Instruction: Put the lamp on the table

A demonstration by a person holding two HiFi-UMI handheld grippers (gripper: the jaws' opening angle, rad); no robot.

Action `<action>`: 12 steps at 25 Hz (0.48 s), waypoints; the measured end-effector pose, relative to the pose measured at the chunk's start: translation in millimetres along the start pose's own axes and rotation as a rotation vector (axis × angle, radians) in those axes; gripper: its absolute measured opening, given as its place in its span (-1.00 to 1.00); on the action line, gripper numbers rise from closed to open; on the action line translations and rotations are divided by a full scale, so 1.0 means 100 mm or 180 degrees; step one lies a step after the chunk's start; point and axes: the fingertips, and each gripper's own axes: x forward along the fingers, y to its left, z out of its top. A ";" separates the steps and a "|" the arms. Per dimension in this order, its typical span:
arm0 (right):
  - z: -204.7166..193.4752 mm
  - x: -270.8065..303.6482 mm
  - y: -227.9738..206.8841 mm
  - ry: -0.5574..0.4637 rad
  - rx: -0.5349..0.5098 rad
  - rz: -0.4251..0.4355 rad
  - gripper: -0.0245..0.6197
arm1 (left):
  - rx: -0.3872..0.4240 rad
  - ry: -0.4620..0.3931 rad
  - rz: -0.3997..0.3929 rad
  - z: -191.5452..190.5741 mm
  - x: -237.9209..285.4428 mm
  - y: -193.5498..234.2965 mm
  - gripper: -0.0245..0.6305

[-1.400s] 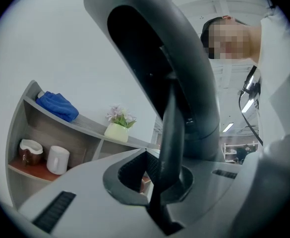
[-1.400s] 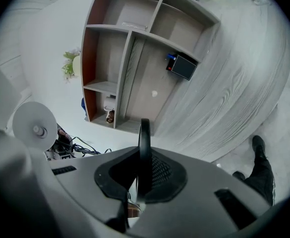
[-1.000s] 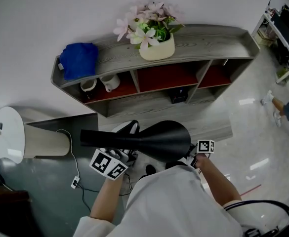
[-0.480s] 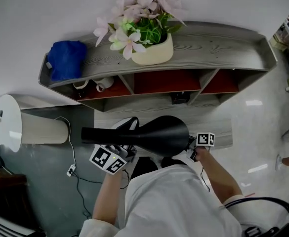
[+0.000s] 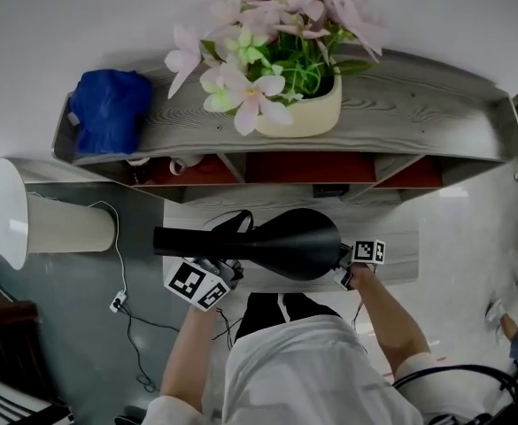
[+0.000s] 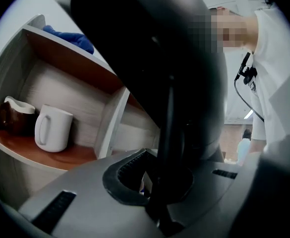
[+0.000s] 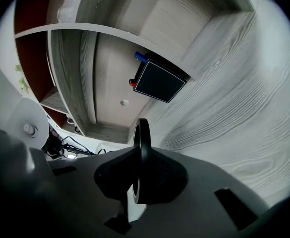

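A black lamp hangs level in front of the person, narrow end to the left, wide cone to the right. My left gripper sits under its left part, shut on the thin black stem; the dark shade fills the upper left gripper view. At the wide end, my right gripper is shut on a thin black rim of the lamp. A round white table on a beige column stands at the far left. Its top is bare but for a small tag at the edge.
A grey wooden shelf unit runs along the wall ahead, carrying a pot of pink flowers and a blue cloth. A white mug and a black box sit in its compartments. A cable with a plug lies on the floor.
The shelf and flowers have grown larger and slid lower in the head view, so the person is closer to the shelf. The lamp stays held the same way in both grippers.
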 end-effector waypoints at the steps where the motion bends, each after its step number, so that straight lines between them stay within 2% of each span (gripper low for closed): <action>1: 0.03 0.02 -0.03 -0.0004 -0.0004 -0.0023 -0.85 | 0.0010 0.0015 0.0004 -0.03 0.03 0.03 -0.91; 12: 0.13 0.47 -0.09 0.0105 -0.0018 -0.0045 -0.85 | -0.0016 0.0030 0.0191 -0.13 0.03 0.43 -0.91</action>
